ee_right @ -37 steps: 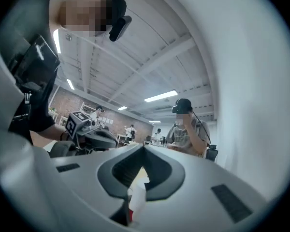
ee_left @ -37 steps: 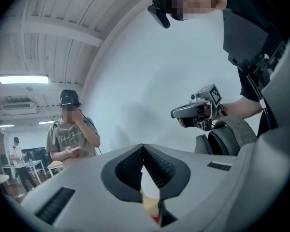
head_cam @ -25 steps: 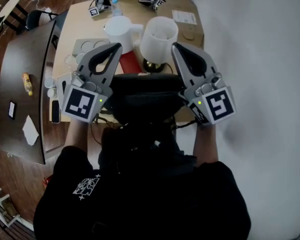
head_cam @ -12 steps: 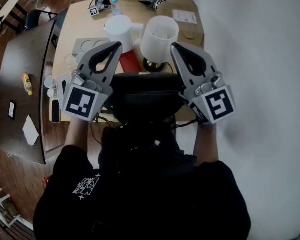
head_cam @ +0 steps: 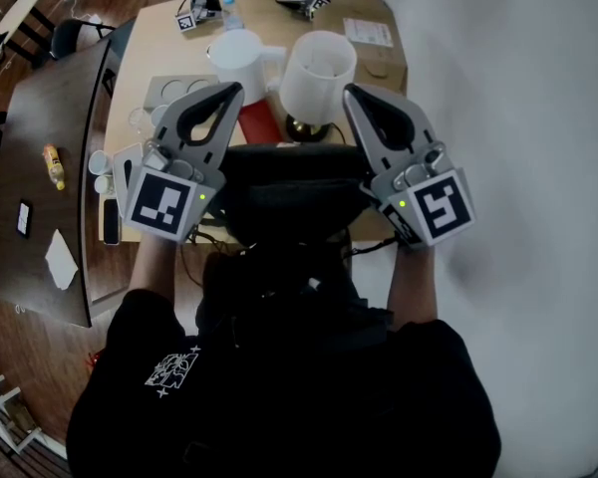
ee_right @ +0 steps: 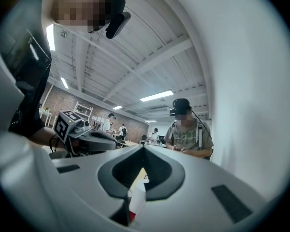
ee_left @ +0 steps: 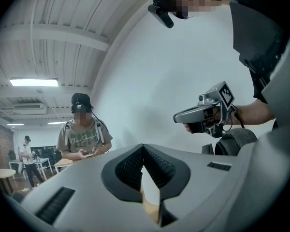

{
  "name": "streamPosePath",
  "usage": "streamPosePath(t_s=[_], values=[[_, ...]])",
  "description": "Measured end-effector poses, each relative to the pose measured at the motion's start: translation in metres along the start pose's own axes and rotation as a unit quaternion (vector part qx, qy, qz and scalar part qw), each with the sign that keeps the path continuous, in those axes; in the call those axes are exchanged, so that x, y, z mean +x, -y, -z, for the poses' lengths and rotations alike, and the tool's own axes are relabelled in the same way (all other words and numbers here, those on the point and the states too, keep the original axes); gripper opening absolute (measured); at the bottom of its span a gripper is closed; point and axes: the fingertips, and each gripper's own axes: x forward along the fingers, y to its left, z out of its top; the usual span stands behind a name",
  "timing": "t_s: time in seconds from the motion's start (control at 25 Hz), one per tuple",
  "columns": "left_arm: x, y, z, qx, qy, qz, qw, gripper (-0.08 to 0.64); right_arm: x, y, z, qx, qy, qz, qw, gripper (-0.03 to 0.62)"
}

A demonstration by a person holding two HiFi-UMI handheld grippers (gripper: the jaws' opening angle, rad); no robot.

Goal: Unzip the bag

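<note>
Head view: scarcely shifted from a second ago, only nudged outward at the right gripper (head_cam: 350,92), level with the left gripper (head_cam: 236,91), both above the black bag (head_cam: 289,192) lying between them at the near edge of the bench (head_cam: 374,63). Left gripper view: fingers (ee_left: 129,167) pressed together on nothing, bag unseen. Right gripper view: likewise closed and empty; probably soft, light and floppy, so best pinned by its cloth and taken at the zip pull, not yet made out.

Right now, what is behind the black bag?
A white jug, a white cup and a red thing stand behind the black bag. The left hand-held gripper covers part of the red thing, so I cannot name it.
</note>
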Motion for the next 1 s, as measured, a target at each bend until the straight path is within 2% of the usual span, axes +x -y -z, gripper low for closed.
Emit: streamPosePath(t_s=[0.6,1.0], values=[[-0.0033,-0.0006,-0.0011,0.012,-0.004,-0.005,0.9999,-0.006,-0.0016,-0.0042,0.002,-0.022,-0.017,-0.001,1.0,0.023],[-0.003,-0.002,0.0006,0.009,-0.006,-0.007,0.9999,-0.005,-0.0014,-0.003,0.004,-0.02,-0.021,-0.001,1.0,0.023]])
